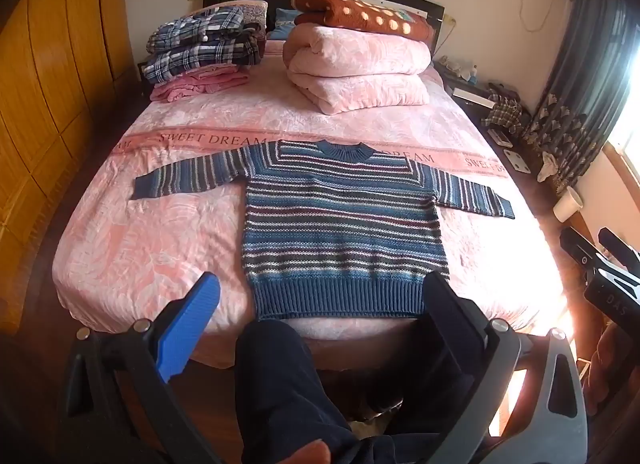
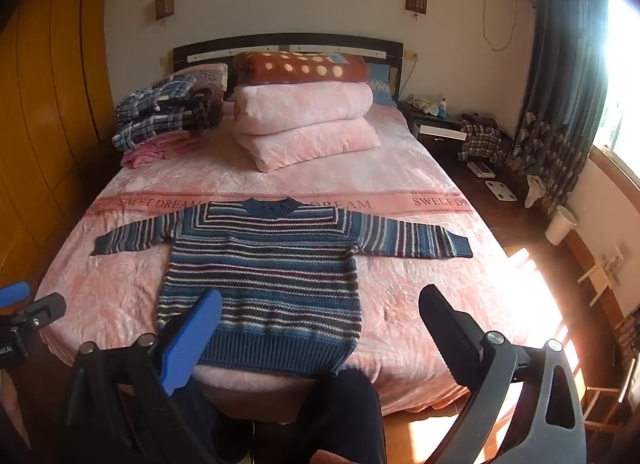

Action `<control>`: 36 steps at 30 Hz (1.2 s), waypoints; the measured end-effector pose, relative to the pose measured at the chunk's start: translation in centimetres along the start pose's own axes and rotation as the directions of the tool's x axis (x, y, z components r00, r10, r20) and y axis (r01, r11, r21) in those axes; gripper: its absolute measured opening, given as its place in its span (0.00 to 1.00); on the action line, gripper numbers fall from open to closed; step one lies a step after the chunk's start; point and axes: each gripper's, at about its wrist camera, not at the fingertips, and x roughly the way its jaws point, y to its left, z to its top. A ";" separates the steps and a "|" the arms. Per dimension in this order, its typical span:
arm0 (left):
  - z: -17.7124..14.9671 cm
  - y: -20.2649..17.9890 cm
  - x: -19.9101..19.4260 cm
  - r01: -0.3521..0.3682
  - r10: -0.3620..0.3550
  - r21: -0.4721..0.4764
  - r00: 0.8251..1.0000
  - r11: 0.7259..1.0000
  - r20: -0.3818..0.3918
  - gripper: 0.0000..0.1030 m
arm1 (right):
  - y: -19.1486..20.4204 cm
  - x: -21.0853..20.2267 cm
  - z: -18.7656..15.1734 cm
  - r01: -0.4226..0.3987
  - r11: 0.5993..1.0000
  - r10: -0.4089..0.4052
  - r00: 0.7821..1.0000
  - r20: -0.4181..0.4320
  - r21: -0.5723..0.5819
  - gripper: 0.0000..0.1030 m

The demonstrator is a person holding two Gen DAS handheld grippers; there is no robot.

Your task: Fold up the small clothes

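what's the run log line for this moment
stage: pre-fold | striped sweater: flat on bed, sleeves spread | left gripper: open, empty | right gripper: open, empty

Chunky ribbed knit sweater (image 1: 340,220), plush pink bedspread (image 1: 160,232), glossy wooden wardrobe (image 1: 44,104)

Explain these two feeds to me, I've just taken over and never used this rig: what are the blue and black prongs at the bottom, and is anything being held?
No robot arm here: a person holds a two-finger gripper in each hand, each with a fisheye camera looking along its fingers. The prongs are those fingers. One picture looks past the left gripper, the other past the right gripper. Both are open and hold nothing. Ahead, on the pink bed, a striped sweater lies flat, sleeves spread, not yet folded. Near the headboard are a stack of folded clothes and a folded pink quilt. The dark shape between the fingers is the person's leg.
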 end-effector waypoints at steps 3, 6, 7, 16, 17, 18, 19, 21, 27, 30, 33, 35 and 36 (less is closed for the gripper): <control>0.0 0.0 0.0 -0.002 0.002 0.001 1.000 1.000 0.001 0.97 | -0.2 -0.1 -0.1 0.008 1.000 -0.009 1.000 0.009 0.003 0.96; 0.0 0.0 0.0 -0.003 0.003 0.002 1.000 1.000 0.001 0.97 | 0.0 -0.5 -0.2 0.013 1.000 -0.013 1.000 0.008 0.001 0.96; 0.0 0.0 0.0 -0.003 0.003 0.002 1.000 1.000 0.001 0.97 | 0.2 -0.1 -0.1 0.012 1.000 -0.012 1.000 0.005 -0.007 0.96; 0.0 0.6 -0.9 -0.023 0.023 0.007 1.000 1.000 0.019 0.97 | 0.5 -0.4 0.1 0.002 1.000 -0.002 1.000 0.010 -0.004 0.96; -0.3 0.9 -0.5 -0.025 0.025 0.006 0.999 1.000 0.020 0.97 | 0.5 -0.4 0.1 0.002 1.000 -0.002 1.000 0.008 -0.005 0.96; -0.2 1.0 -0.5 -0.027 0.027 0.006 0.999 1.000 0.023 0.97 | 0.5 -0.3 0.1 0.001 1.000 -0.001 1.000 0.008 -0.006 0.96; -0.1 0.9 -0.3 -0.030 0.030 0.008 0.999 1.000 0.024 0.97 | 0.1 -0.3 0.0 -0.001 1.000 0.001 1.000 0.009 -0.007 0.96; -0.1 -0.2 -1.0 -0.039 0.039 0.011 0.999 0.999 0.030 0.97 | 0.1 -0.1 0.0 -0.003 1.000 0.003 1.000 0.007 -0.008 0.96; -0.2 -0.1 -1.4 -0.047 0.047 0.012 0.998 0.999 0.044 0.97 | 0.3 -0.2 -0.2 -0.008 1.000 0.008 1.000 0.009 -0.016 0.96; -0.3 -0.1 -1.6 -0.049 0.048 0.009 0.998 0.999 0.049 0.97 | 0.4 -0.3 -0.2 -0.007 1.000 0.008 1.000 0.013 -0.020 0.96; -0.4 -0.1 -1.8 -0.053 0.052 0.010 0.997 0.999 0.054 0.97 | 0.4 -0.2 -0.2 -0.007 1.000 0.007 1.000 0.012 -0.020 0.96; -0.5 -0.1 -1.8 -0.052 0.051 0.009 0.997 0.999 0.056 0.97 | 0.4 -0.2 -0.2 -0.008 1.000 0.008 1.000 0.011 -0.019 0.96; -0.4 -0.1 -1.8 -0.053 0.053 0.010 0.997 0.999 0.055 0.97 | 0.4 -0.4 -0.2 -0.006 1.000 0.006 1.000 0.013 -0.021 0.96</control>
